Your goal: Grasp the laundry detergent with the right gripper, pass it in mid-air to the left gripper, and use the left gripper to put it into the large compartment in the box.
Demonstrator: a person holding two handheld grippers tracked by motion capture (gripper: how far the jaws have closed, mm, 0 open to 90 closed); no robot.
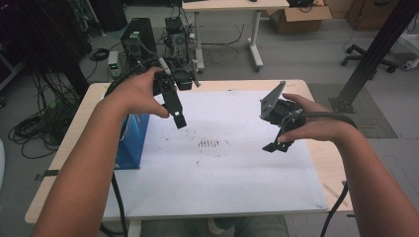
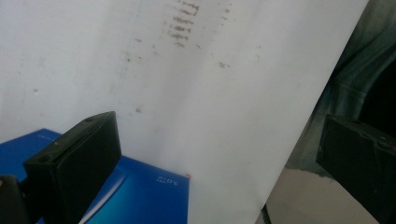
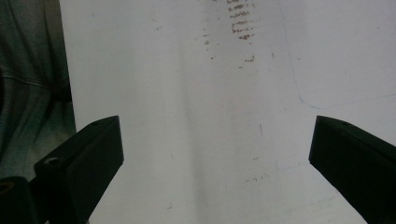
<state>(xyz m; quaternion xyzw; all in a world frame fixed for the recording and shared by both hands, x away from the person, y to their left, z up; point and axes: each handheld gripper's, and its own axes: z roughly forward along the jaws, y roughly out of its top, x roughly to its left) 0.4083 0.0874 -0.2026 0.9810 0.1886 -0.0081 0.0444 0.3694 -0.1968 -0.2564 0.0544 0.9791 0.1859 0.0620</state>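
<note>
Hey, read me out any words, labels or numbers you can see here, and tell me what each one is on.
Blue box: a small white print near its corner, seen upside down in the left gripper view, too small and blurred to read.
White mat: brown smudged marks, not writing.
Left gripper and right gripper: no lettering shows.

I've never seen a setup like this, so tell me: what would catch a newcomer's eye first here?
Probably the two black hand-held tools raised over the table: the left gripper and the right gripper, each with its fingers spread open and holding nothing. Next, the bright blue box at the left edge of the white mat, beneath the left forearm. Then the patch of brown smudges in the mat's middle.
</note>
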